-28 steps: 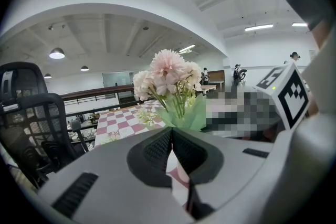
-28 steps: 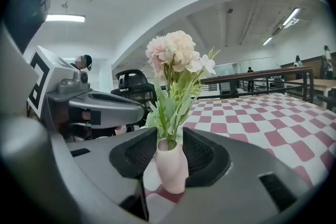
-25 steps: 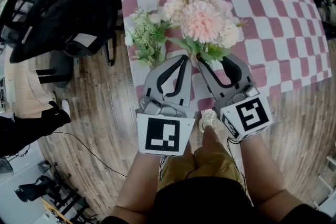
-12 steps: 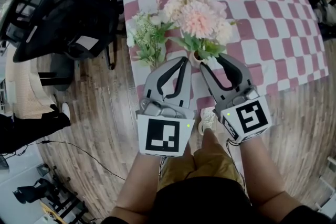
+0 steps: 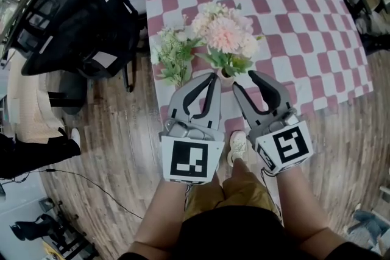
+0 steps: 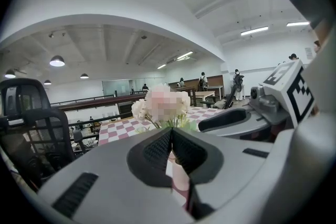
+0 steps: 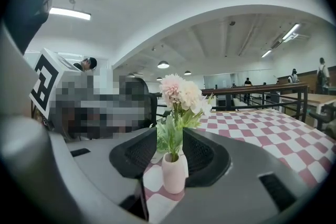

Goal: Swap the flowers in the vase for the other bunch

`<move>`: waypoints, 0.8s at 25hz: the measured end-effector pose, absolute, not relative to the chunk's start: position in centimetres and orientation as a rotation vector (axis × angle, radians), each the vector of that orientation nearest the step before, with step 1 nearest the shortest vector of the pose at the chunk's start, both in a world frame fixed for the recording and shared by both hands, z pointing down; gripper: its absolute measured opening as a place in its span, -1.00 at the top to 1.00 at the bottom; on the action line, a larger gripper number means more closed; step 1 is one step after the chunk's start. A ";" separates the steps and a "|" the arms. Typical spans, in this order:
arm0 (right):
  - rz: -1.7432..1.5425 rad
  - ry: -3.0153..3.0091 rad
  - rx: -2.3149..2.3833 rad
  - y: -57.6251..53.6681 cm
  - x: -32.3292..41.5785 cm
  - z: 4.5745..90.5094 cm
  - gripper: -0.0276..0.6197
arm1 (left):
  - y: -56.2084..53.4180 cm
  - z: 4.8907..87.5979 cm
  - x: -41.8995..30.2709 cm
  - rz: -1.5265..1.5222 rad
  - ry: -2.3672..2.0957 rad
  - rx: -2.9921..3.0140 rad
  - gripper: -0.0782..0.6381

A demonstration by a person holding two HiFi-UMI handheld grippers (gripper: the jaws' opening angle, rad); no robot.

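Since a second ago: head view drawn back, more checked bench (image 5: 292, 9) showing beyond the vase (image 5: 226, 75); both grippers in the same pose. Vase with pink flowers (image 5: 224, 33) upright near the bench's front edge. Other bunch (image 5: 173, 53) lying just left of the vase, by the side edge; black chair (image 5: 73, 21) beyond. Open bench behind and right of the vase. Left gripper (image 5: 214, 77) clenched, empty, just left of the vase. Right gripper (image 5: 244, 81) spread, vase framed in its gap, ungripped.

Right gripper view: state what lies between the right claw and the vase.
Only bare checked tablecloth. The open right claw frames the vase with nothing else before it, shown in the right gripper view.
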State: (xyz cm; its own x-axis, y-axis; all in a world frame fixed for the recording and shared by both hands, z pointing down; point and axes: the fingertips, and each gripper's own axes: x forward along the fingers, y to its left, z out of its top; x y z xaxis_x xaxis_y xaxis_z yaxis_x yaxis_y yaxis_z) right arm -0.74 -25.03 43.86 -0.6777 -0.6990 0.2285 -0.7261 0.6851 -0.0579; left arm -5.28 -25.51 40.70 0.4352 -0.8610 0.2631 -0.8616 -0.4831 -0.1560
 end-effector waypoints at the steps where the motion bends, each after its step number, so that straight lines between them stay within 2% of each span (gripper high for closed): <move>1: 0.204 -2.711 1.160 -25.0 -0.7 43.5 0.46 | -25.5 40.3 -5.2 0.481 -1.599 2.665 0.76; 9: 0.125 -2.758 1.146 -24.8 -1.2 39.6 0.48 | -25.5 37.6 -5.1 0.455 -1.607 2.702 0.76; 14: 0.042 -2.809 1.116 -24.2 -2.0 36.6 0.71 | -25.3 35.7 -5.2 0.440 -1.615 2.739 0.76; 20: -0.010 -2.877 1.083 -23.2 -2.6 33.3 0.79 | -24.6 33.7 -5.2 0.428 -1.612 2.770 0.76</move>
State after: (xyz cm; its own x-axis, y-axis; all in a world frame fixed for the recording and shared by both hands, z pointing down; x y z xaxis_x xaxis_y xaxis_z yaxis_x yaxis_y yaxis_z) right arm -2.61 -23.15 33.33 -0.7496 -0.6590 0.0610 -0.6586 0.7519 0.0297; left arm -5.19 -24.61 33.70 0.4687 -0.8647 0.1806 -0.8404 -0.4995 -0.2103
